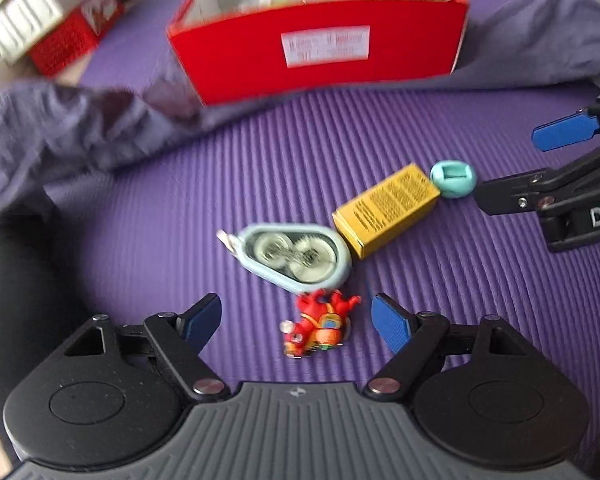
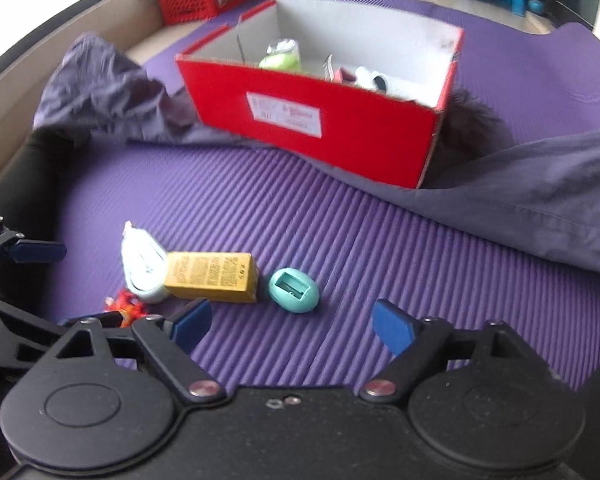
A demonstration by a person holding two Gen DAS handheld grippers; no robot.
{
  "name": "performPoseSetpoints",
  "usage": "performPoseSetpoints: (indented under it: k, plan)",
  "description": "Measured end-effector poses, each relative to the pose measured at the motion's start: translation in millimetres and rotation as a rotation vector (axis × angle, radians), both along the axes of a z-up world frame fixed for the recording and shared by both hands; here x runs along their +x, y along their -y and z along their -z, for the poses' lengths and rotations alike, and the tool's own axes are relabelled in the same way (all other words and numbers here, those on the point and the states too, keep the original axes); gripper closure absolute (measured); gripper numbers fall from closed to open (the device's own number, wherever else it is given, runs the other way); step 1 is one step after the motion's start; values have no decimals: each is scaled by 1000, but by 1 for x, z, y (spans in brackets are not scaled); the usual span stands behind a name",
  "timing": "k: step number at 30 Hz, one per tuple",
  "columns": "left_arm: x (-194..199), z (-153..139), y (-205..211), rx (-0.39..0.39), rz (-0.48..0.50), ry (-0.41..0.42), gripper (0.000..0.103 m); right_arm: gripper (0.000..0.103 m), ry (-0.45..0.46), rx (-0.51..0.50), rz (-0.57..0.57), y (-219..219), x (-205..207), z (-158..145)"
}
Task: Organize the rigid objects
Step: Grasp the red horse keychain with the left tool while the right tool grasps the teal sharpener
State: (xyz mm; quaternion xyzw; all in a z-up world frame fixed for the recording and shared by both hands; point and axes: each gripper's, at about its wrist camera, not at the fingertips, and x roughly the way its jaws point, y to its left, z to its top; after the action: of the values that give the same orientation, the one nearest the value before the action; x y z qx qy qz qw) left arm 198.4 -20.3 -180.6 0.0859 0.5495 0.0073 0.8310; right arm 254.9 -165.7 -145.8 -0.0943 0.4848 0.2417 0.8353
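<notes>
- Right now four small things lie in a loose line on the ribbed purple foam mat (image 1: 220,168), in front of the open red cardboard shoebox (image 2: 332,128) that already holds a few items.
- Nearest the left gripper (image 1: 296,318) lies the little red plastic toy figure (image 1: 318,326), right between its widely spread blue fingers (image 1: 392,322); nothing is gripped. It looks light and hard but knobbly, so I'd judge a pinch across its chunky body safer than one on the thin limbs.
- Just beyond and touching it, as far as I can tell, is the pale blue teardrop-shaped correction-tape dispenser (image 1: 294,254). Its shell looks smooth and stiff, likely slippery; its flat sides seem the best hold.
- Next comes the small yellow cardboard carton with black print (image 2: 212,276), end-on against the dispenser. It is probably light, with walls that could crush; a gentle squeeze across the long flat faces should do.
- The round teal plastic pencil sharpener (image 2: 294,290) sits just beside the carton's far end. Being egg-shaped and hard, it may roll or squirt out, so a grip at its widest part seems wise.
- Hovering near the sharpener, the right gripper (image 2: 292,328) has its fingers parted and empty too.
- Crumpled greyish-purple cloth (image 2: 540,208) lies around the shoebox.
</notes>
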Motion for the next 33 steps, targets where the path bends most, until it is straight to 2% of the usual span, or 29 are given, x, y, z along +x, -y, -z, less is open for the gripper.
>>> performPoseSetpoints:
  k: [4, 12, 15, 18, 20, 23, 25, 30, 32, 33]
  plan:
    - [12, 22, -6, -31, -64, -48, 21, 26, -14, -44, -58, -11, 9, 17]
    - [12, 34, -18, -95, -86, -37, 21, 45, -48, -64, -105, -21, 21, 41]
    - [8, 35, -22, -137, -93, -36, 28, 49, -46, -67, -108, -23, 23, 46]
    - [4, 34, -22, -140, -85, -28, 33, 52, -36, -68, -109, -22, 21, 46]
    - [2, 33, -23, -151, -79, -25, 44, 56, -27, -76, -109, -21, 20, 46]
    - [-1, 30, -22, -141, -78, -22, 53, 63, -19, -83, -95, -21, 21, 46]
    - [-3, 29, -24, -141, -81, -22, 53, 67, -20, -80, -81, -19, 20, 44]
    - [-6, 26, -25, -129, -86, -17, 54, 67, -5, -83, -58, -20, 15, 42]
    - [-7, 23, -28, -126, -95, -17, 65, 67, -2, -77, -48, -19, 13, 39]
    - [-7, 21, -29, -131, -100, -20, 65, 67, 1, -75, -43, -19, 11, 36]
